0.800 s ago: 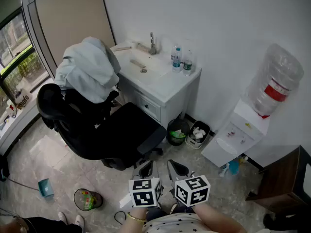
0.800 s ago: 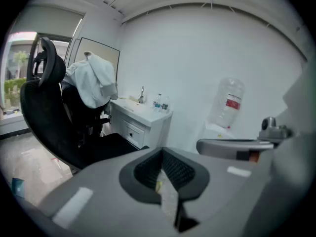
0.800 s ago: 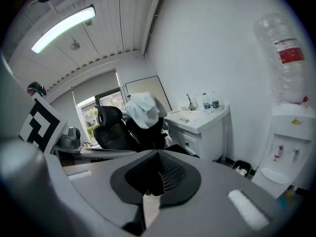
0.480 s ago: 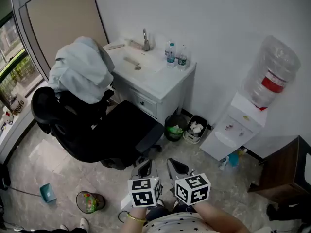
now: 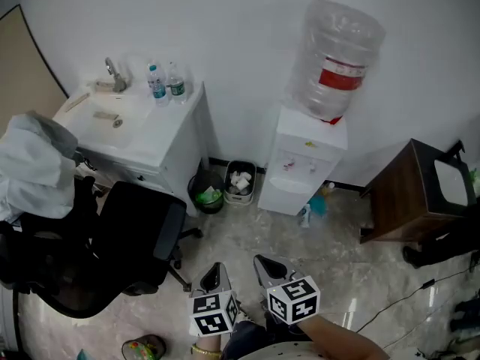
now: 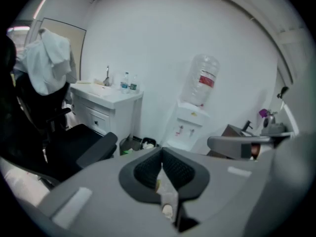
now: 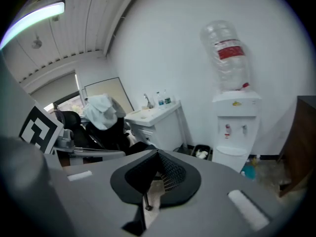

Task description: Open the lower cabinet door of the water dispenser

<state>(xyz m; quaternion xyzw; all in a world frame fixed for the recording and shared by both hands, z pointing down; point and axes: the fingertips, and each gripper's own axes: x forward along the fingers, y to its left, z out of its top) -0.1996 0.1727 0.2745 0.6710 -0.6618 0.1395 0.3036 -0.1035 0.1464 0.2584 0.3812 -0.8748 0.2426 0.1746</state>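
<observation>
The white water dispenser (image 5: 304, 163) stands against the far wall with a clear bottle (image 5: 336, 47) on top. Its lower cabinet door (image 5: 287, 195) looks closed. The dispenser also shows small in the left gripper view (image 6: 186, 130) and at the right of the right gripper view (image 7: 236, 130). Both grippers hang low at the bottom edge of the head view, well short of the dispenser. My left gripper (image 5: 215, 270) is shut with nothing in it, its jaws meeting (image 6: 160, 163). My right gripper (image 5: 264, 262) is shut and empty too (image 7: 158, 166).
A white sink cabinet (image 5: 161, 152) with two water bottles (image 5: 165, 82) stands at the left. A black office chair (image 5: 112, 238) is in front of it. Two waste bins (image 5: 225, 186) sit between cabinet and dispenser. A dark wooden side table (image 5: 409, 193) stands at the right, a blue spray bottle (image 5: 318, 201) beside the dispenser.
The head view has swung to the right: the dispenser has come from the right edge to the middle, and chair and sink have slid left. Both grippers stay low and shut.
</observation>
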